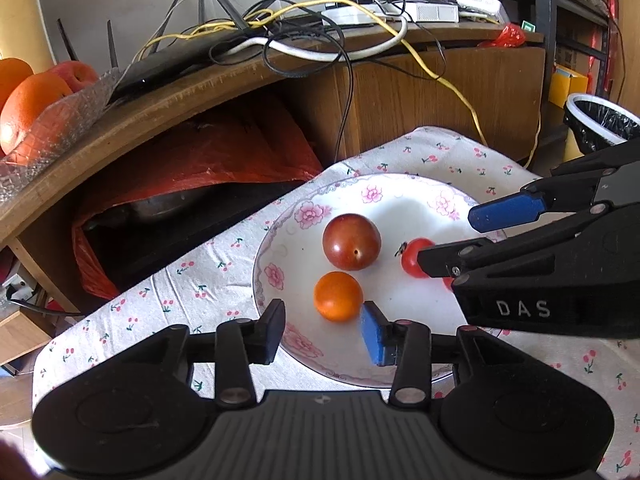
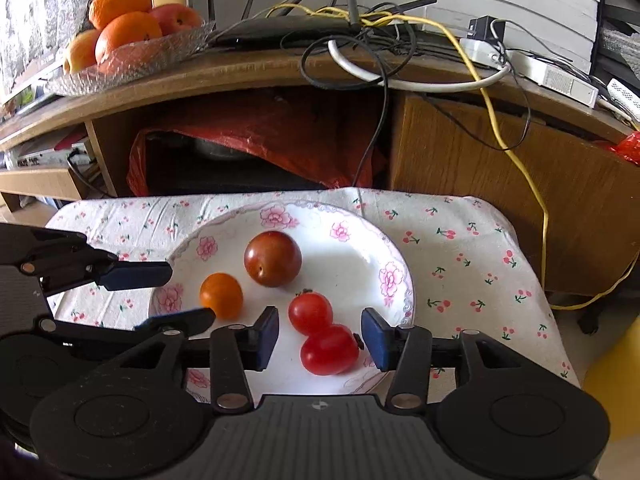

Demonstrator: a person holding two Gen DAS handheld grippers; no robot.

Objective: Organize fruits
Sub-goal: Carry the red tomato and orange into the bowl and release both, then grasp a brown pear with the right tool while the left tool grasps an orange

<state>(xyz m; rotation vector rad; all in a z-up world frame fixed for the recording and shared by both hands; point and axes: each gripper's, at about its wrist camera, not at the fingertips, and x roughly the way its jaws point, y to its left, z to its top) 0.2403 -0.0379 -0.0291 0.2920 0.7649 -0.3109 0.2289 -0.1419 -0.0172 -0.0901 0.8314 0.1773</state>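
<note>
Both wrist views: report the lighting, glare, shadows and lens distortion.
Left wrist view: daylight washes out the white floral plate at its far side; the dark red plum carries small highlights; the wooden shelf edge bows from fisheye. Right wrist view: the two touching red cherry tomatoes shine, the small orange tomato casts a soft shadow, and the corners are dark.

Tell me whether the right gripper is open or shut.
Open. The right gripper has daylight between each pad and the red tomato lying between them on the plate.

Plate (image 1: 404, 200) with 3 small fruits, 2 claws
</note>
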